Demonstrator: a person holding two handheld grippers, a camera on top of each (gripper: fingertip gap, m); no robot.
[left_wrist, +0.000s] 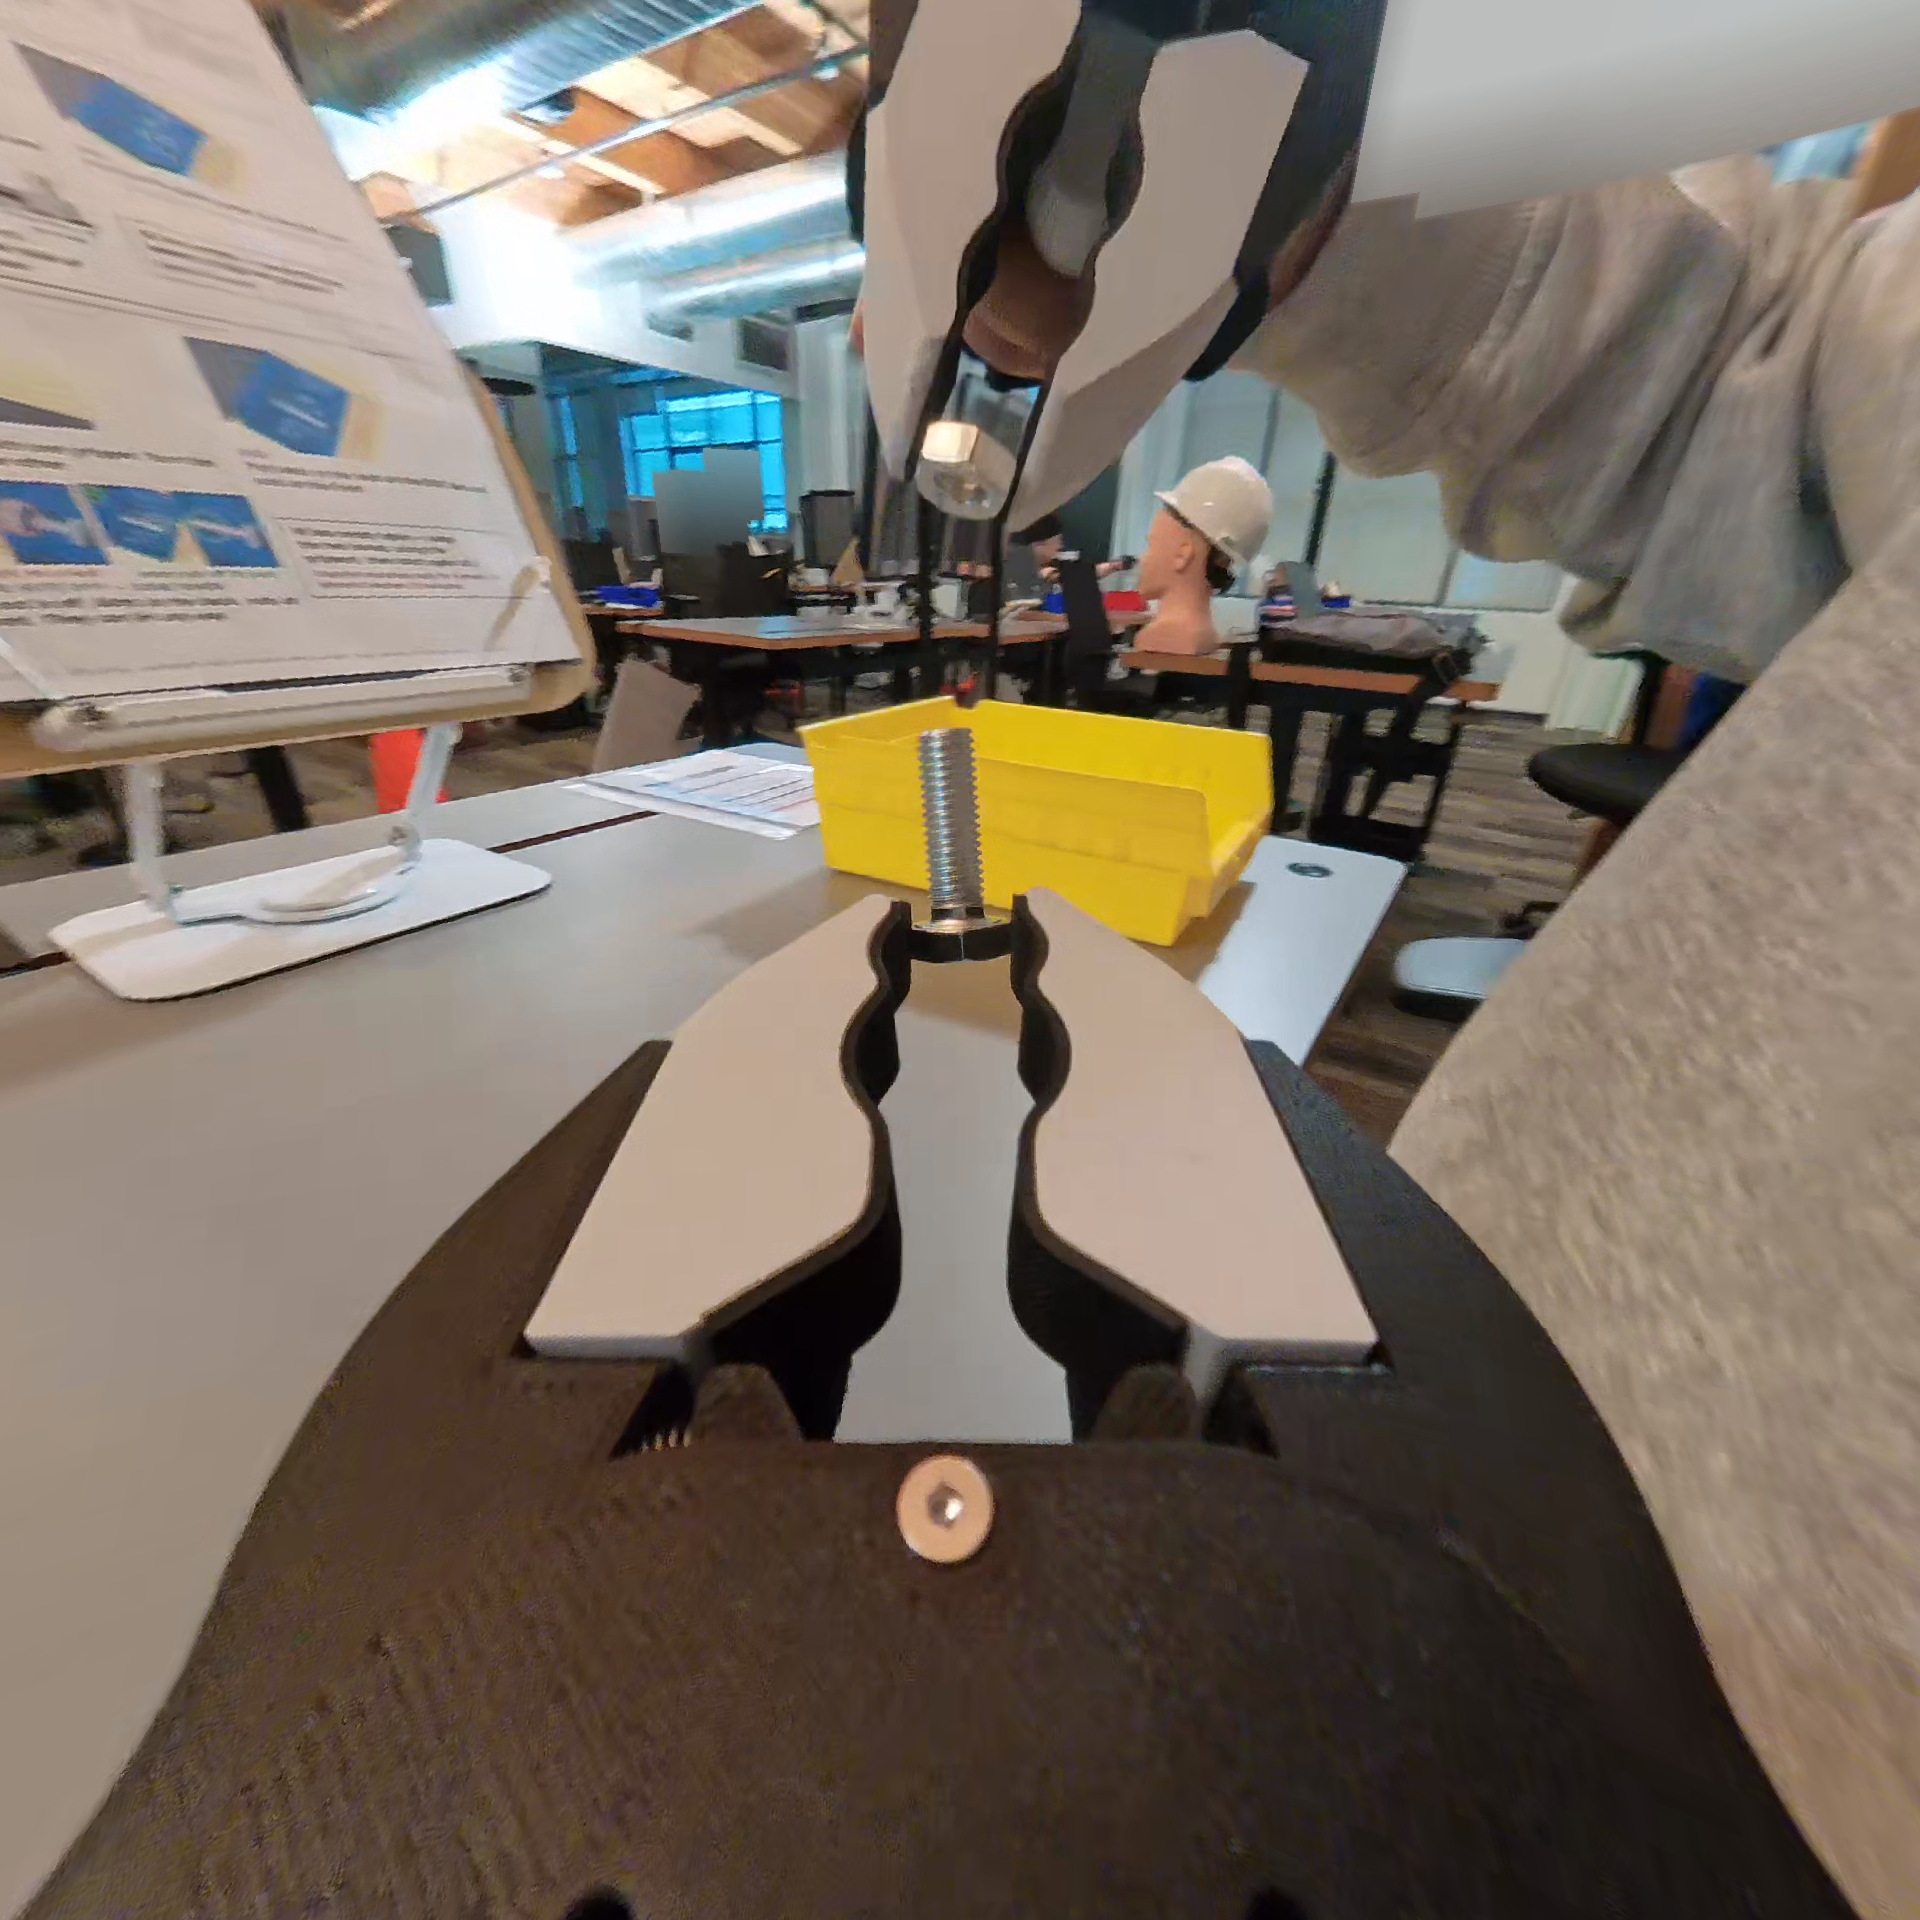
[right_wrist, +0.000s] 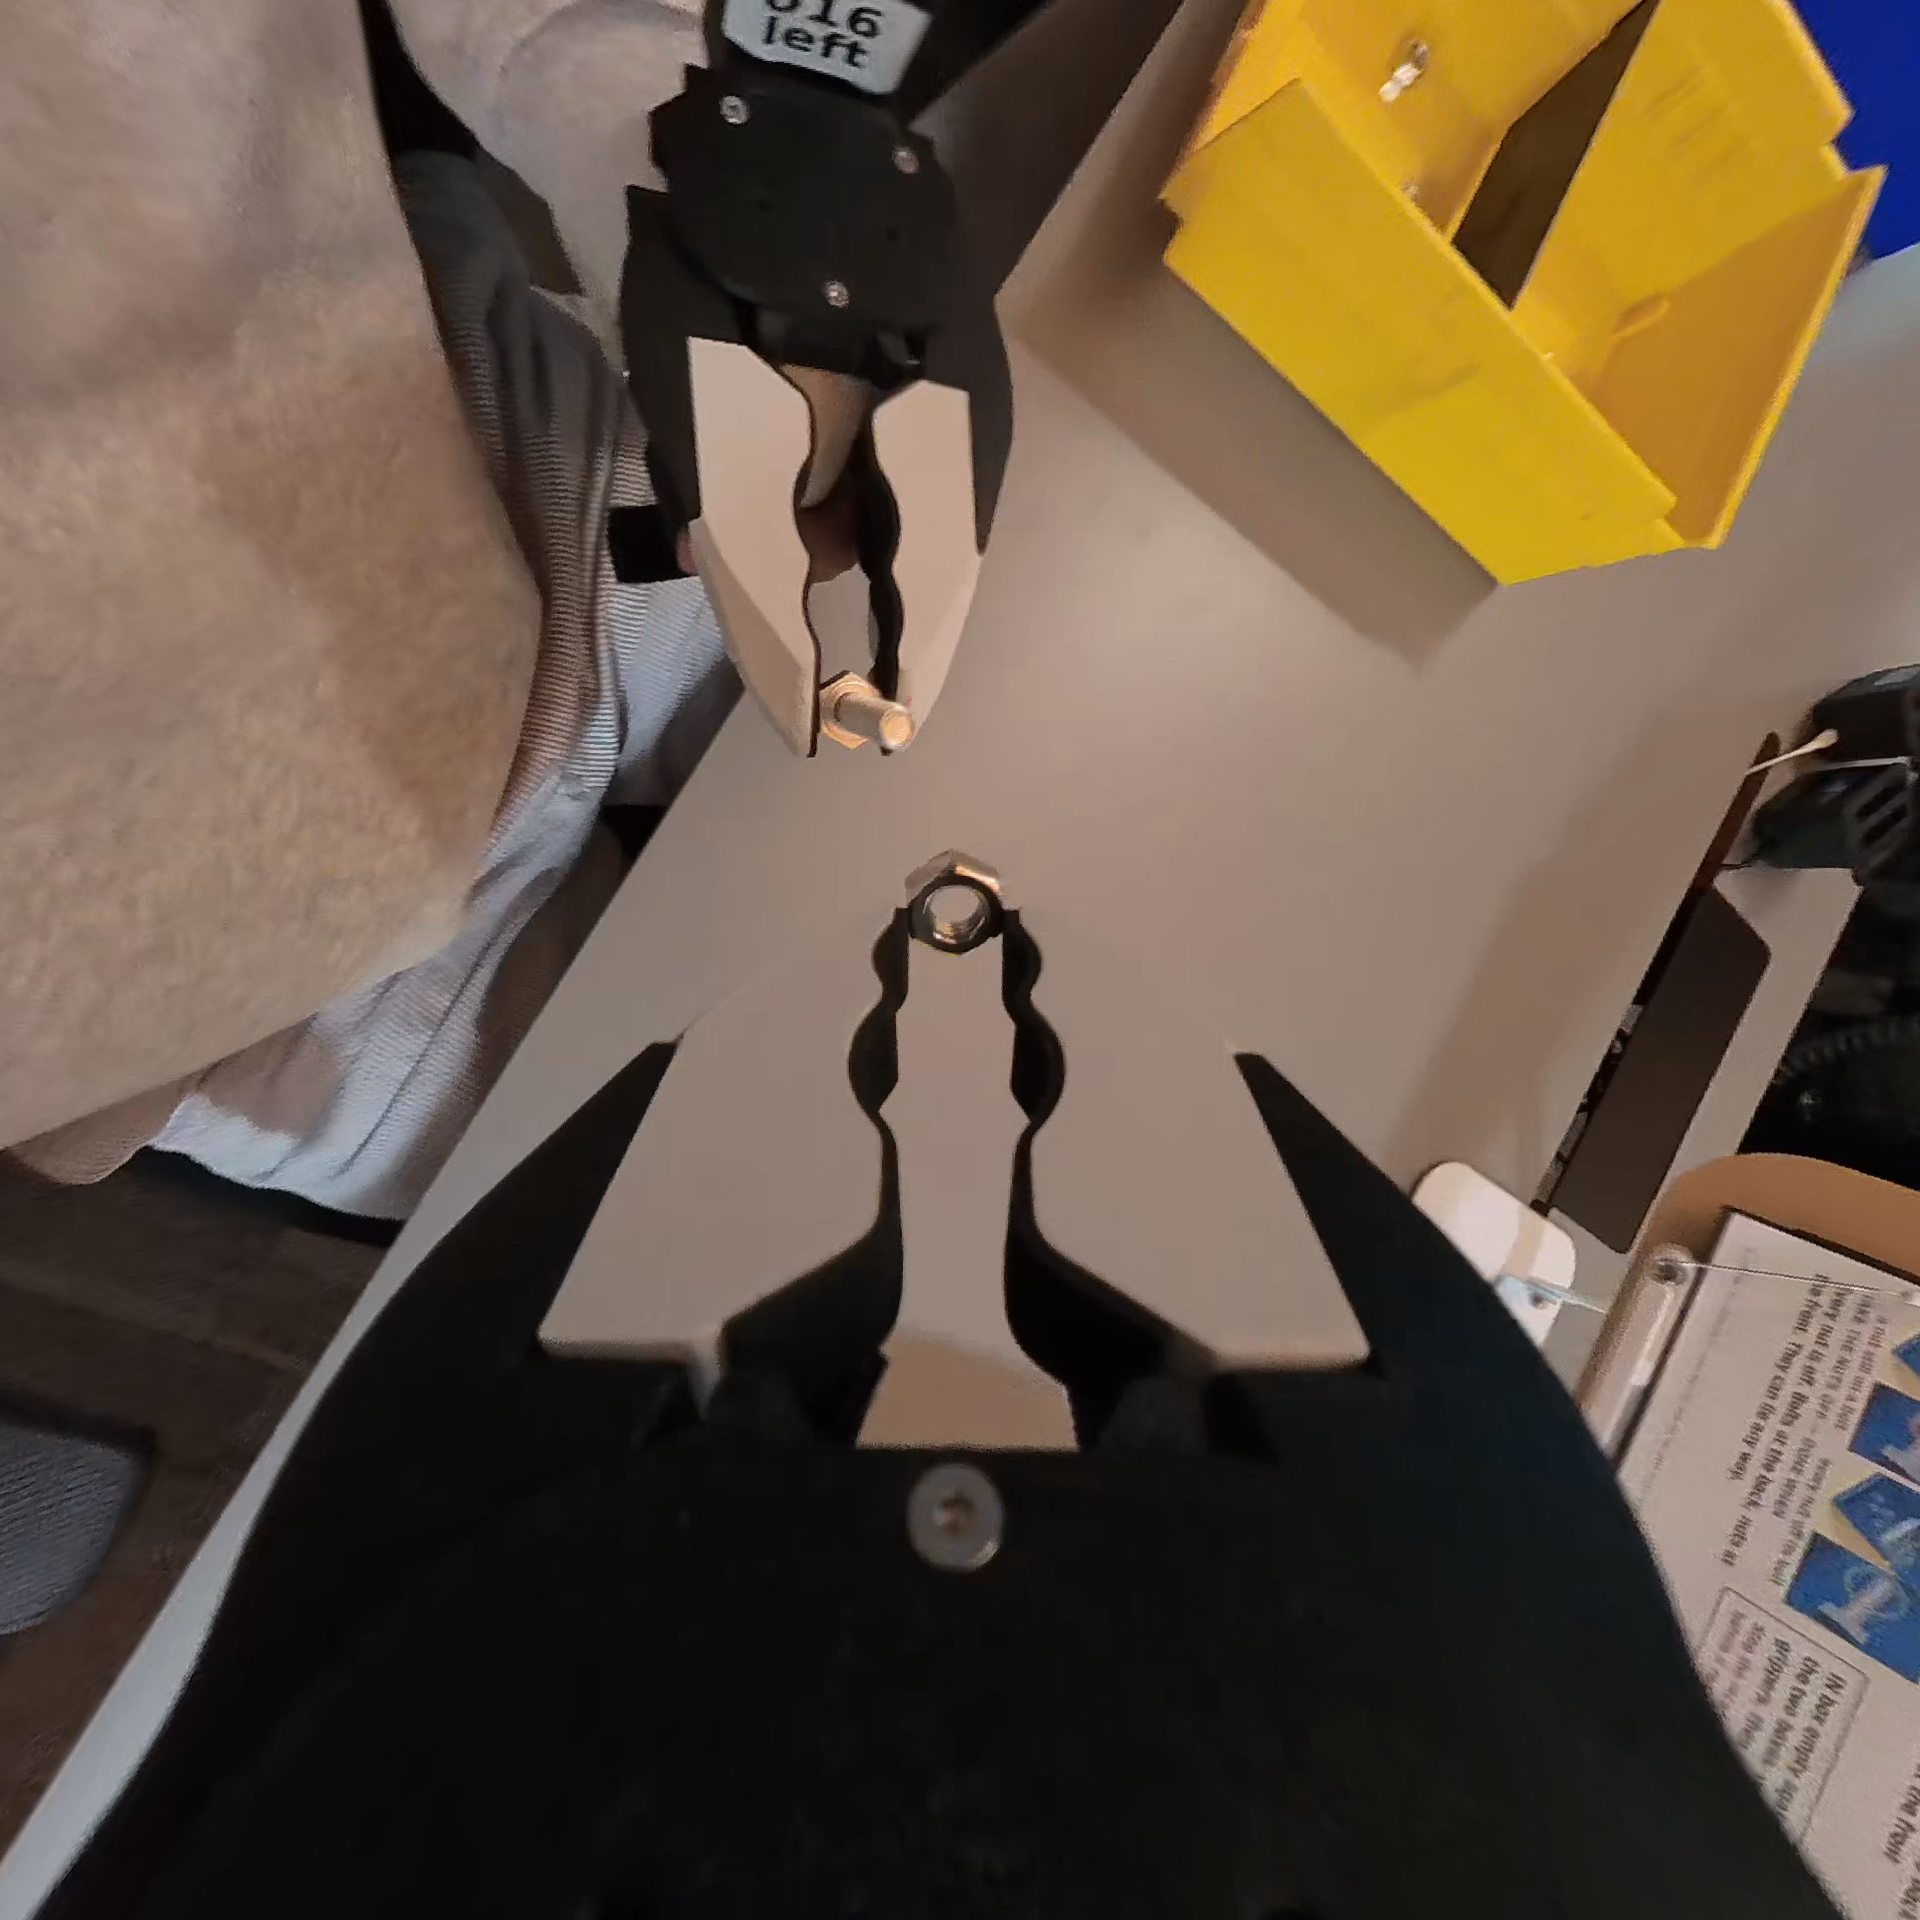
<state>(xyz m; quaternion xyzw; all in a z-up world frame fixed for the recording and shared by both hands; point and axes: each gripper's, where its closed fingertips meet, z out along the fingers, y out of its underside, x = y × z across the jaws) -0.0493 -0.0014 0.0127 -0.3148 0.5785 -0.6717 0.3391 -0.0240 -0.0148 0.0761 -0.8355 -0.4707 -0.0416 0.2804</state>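
My left gripper (left_wrist: 961, 930) is shut on the hex head of a silver bolt (left_wrist: 948, 816), whose threaded shaft stands upright above the fingertips. It also shows in the right wrist view (right_wrist: 857, 717) with the bolt (right_wrist: 868, 717) pointing toward the camera. My right gripper (right_wrist: 951, 914) is shut on a silver hex nut (right_wrist: 951, 904), its hole facing the camera. In the left wrist view the right gripper (left_wrist: 961, 488) hangs above the bolt, holding the nut (left_wrist: 956, 473) well above the bolt's tip.
A yellow bin (left_wrist: 1039, 810) sits on the grey table (left_wrist: 364, 1091) just behind the bolt; it also shows in the right wrist view (right_wrist: 1455, 343) with small hardware inside. A document stand with printed sheets (left_wrist: 229, 416) stands at left. A grey sleeve (left_wrist: 1662, 831) fills the right.
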